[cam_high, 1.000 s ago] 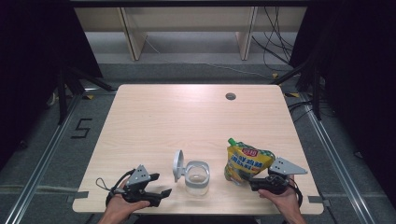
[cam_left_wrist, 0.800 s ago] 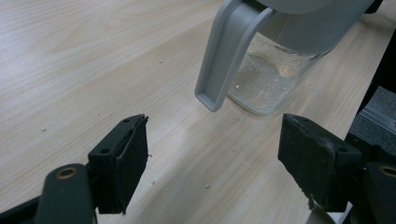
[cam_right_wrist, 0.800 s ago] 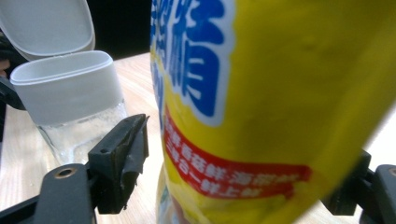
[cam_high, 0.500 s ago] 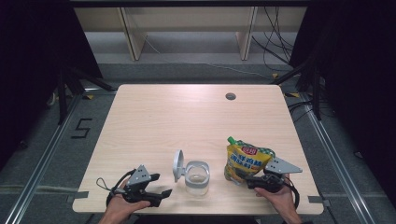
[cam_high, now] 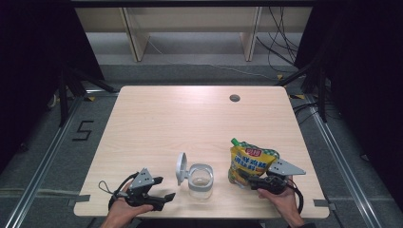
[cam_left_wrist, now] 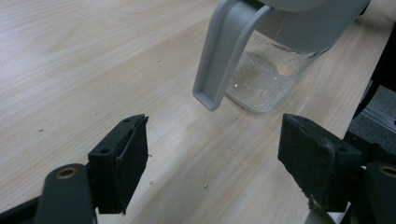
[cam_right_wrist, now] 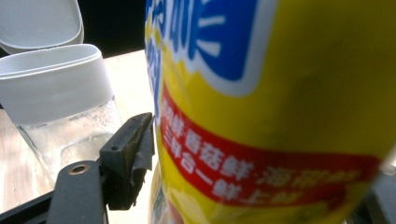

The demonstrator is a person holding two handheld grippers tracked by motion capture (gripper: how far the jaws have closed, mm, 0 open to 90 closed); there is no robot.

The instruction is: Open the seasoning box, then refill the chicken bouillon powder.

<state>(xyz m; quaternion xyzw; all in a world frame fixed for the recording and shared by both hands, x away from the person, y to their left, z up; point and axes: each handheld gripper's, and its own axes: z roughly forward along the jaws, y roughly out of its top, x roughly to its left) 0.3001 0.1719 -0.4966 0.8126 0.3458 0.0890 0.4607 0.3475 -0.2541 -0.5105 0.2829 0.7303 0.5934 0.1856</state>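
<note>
A yellow pouch (cam_high: 251,162) with a green cap stands near the table's front right. In the right gripper view the yellow pouch (cam_right_wrist: 280,107) sits close up between the jaws. My right gripper (cam_high: 248,179) is open around its lower part. Its left finger (cam_right_wrist: 133,154) is at the pouch's edge and the other is hidden. A clear jar (cam_high: 201,180) with its grey lid (cam_high: 181,167) flipped open stands at front centre. My left gripper (cam_high: 164,198) lies left of the clear jar (cam_left_wrist: 271,79), open and holding nothing.
The wooden table (cam_high: 190,123) has a round cable hole (cam_high: 234,98) at the back right. Small crumbs dot the surface near the jar. Both hands rest at the table's front edge. Dark floor and shelf legs lie beyond the far edge.
My right gripper has edged slightly left toward the pouch. The pouch, the jar and the left gripper have stayed in place.
</note>
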